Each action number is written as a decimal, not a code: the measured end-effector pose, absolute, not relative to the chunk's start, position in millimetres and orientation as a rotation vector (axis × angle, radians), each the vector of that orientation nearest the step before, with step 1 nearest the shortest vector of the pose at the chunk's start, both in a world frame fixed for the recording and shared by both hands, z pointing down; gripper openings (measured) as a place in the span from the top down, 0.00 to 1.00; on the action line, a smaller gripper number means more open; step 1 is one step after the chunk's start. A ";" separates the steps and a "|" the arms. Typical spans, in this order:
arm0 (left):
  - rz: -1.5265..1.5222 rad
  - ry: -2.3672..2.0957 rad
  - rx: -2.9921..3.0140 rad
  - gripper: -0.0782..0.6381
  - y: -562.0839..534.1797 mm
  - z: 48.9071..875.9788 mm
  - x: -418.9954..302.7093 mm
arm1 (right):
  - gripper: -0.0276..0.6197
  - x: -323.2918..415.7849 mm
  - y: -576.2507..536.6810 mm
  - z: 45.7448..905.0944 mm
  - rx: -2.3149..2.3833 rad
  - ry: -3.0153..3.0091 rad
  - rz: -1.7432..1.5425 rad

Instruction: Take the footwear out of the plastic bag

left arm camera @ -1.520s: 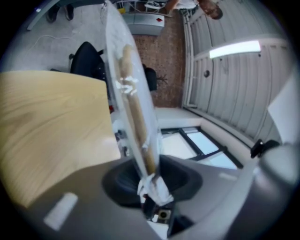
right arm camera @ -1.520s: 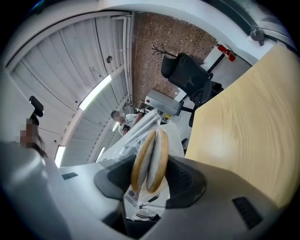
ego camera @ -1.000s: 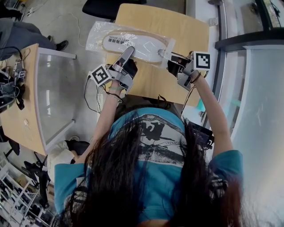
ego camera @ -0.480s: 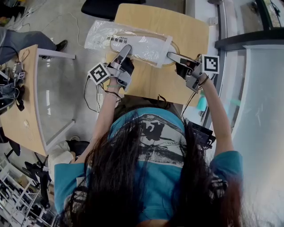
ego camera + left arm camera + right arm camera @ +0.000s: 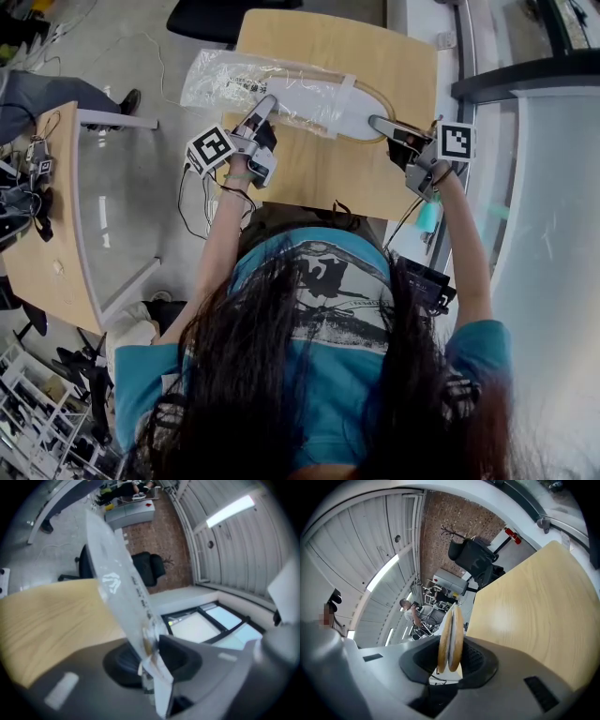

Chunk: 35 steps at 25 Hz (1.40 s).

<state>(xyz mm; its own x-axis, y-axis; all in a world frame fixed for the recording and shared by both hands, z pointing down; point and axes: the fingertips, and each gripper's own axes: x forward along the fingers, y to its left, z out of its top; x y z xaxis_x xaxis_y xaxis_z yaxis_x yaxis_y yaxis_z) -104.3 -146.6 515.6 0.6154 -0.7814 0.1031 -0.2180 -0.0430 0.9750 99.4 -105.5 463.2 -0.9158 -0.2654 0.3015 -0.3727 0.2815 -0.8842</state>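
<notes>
Head view: the footwear (image 5: 364, 110) juts from the plastic bag (image 5: 234, 80) on the table (image 5: 328, 37). Left gripper view: the left gripper (image 5: 149, 663), its jaws just closing, pinches the bag. Right gripper view: the right gripper (image 5: 449, 662) clamps the footwear's end narrowly.

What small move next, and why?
Probably draw the right gripper rightward, away from the left gripper: it is shut on the flat white tan-edged slippers, only partly out of the clear plastic bag, which the left jaws, having just been closing, pinch.
</notes>
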 end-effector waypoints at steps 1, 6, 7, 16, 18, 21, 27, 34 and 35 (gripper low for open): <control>-0.537 -0.887 1.587 0.76 -147.6 519.8 -108.4 | 0.81 103.9 -104.9 463.8 0.627 -2.429 1.729; -0.380 -1.016 1.643 0.85 -153.1 532.7 -118.3 | 0.81 116.6 -103.6 464.5 0.663 -2.439 1.664; -0.346 -1.032 1.664 0.85 -153.6 533.4 -116.5 | 0.81 118.4 -102.9 464.9 0.671 -2.437 1.655; -0.066 -1.242 1.751 0.87 -158.5 552.0 -127.8 | 0.81 126.3 -98.2 467.7 0.725 -2.401 1.594; -0.035 -1.270 1.745 0.87 -158.6 556.8 -132.5 | 0.81 126.5 -95.6 467.4 0.728 -2.396 1.580; -0.015 -1.295 1.725 0.87 -158.1 564.5 -140.4 | 0.81 132.7 -92.9 471.2 0.762 -2.364 1.545; 0.010 -1.340 1.686 0.87 -158.1 578.0 -152.6 | 0.81 145.7 -90.1 475.5 0.810 -2.323 1.496; 0.026 -1.350 1.658 0.87 -158.0 592.3 -161.2 | 0.81 156.1 -86.4 480.7 0.836 -2.286 1.485; 0.029 -1.350 1.657 0.88 -157.4 594.0 -160.9 | 0.81 158.8 -84.9 481.2 0.842 -2.282 1.489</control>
<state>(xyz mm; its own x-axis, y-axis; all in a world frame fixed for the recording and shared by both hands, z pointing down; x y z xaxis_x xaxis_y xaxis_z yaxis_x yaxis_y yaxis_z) -160.9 -157.4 594.0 0.3869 -0.7407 0.5492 -0.7638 0.0763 0.6409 158.8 -84.9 481.2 -0.7874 -0.3135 0.5307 -0.6120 0.2952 -0.7337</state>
